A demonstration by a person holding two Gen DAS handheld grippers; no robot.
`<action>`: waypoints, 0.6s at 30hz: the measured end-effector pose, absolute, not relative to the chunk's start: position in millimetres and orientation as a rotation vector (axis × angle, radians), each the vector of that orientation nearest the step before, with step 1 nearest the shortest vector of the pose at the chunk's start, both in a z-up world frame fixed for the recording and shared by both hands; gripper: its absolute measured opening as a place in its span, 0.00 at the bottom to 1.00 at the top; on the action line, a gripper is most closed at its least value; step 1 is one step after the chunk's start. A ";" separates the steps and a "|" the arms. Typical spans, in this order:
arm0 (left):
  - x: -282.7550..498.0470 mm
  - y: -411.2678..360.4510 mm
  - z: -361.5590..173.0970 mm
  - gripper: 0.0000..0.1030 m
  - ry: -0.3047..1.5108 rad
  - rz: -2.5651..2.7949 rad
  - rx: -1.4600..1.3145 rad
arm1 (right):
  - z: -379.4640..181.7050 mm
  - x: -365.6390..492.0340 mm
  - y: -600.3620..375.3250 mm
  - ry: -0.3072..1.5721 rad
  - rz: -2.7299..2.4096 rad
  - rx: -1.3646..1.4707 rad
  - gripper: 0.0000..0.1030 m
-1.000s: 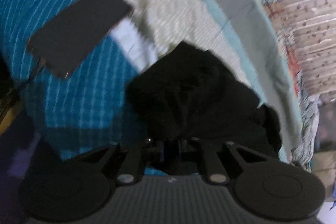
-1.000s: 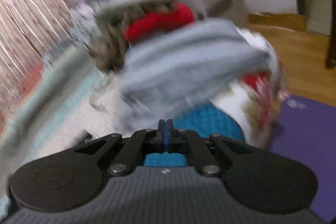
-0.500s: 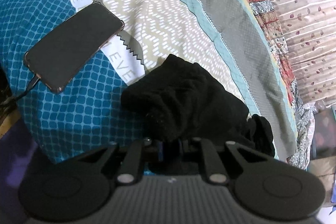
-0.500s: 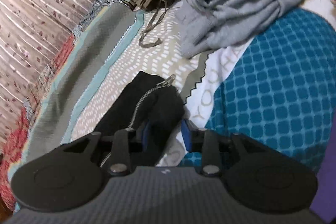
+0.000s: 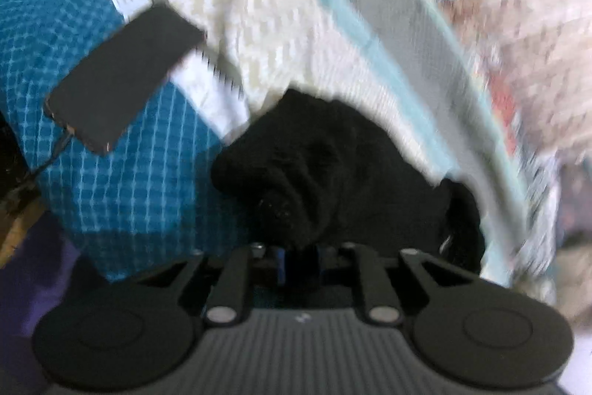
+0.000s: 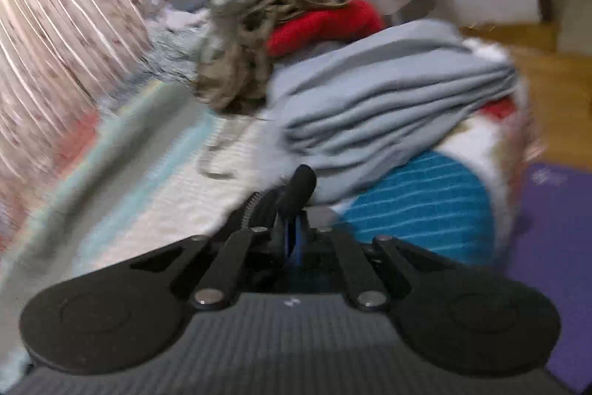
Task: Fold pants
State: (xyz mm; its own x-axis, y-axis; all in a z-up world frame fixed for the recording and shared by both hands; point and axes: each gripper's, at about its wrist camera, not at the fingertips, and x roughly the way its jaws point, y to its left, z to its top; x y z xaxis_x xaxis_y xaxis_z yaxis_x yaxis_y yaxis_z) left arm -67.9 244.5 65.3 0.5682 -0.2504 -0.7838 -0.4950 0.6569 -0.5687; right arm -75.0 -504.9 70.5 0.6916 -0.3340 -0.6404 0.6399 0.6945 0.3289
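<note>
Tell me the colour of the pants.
Black; the left wrist view shows it best.

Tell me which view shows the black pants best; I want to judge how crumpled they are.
The left wrist view: the black pants lie bunched on the bedspread beside a phone, with the left gripper shut on their near edge. The right wrist view shows only a small pinched fold in the right gripper.
</note>
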 end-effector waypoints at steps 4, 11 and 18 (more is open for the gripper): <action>-69.6 232.5 57.3 0.40 1.106 0.168 -0.690 | 66.8 -97.8 -513.4 0.553 -0.798 0.579 0.50; -90.2 286.1 99.2 0.43 0.807 0.258 -0.800 | 94.2 -85.9 -488.1 0.429 -0.689 0.584 0.49; 14.7 279.3 93.2 0.78 0.762 0.200 -0.660 | 95.6 30.5 -381.0 0.622 -0.098 0.533 0.49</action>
State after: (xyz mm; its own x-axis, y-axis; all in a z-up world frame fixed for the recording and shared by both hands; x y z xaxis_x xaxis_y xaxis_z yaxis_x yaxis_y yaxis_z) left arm 14.7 279.3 93.2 0.7161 -0.0636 -0.6951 -0.3966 0.7824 -0.4802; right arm 30.5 -381.0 95.6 0.8129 0.0695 -0.5782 0.2435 0.8613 0.4458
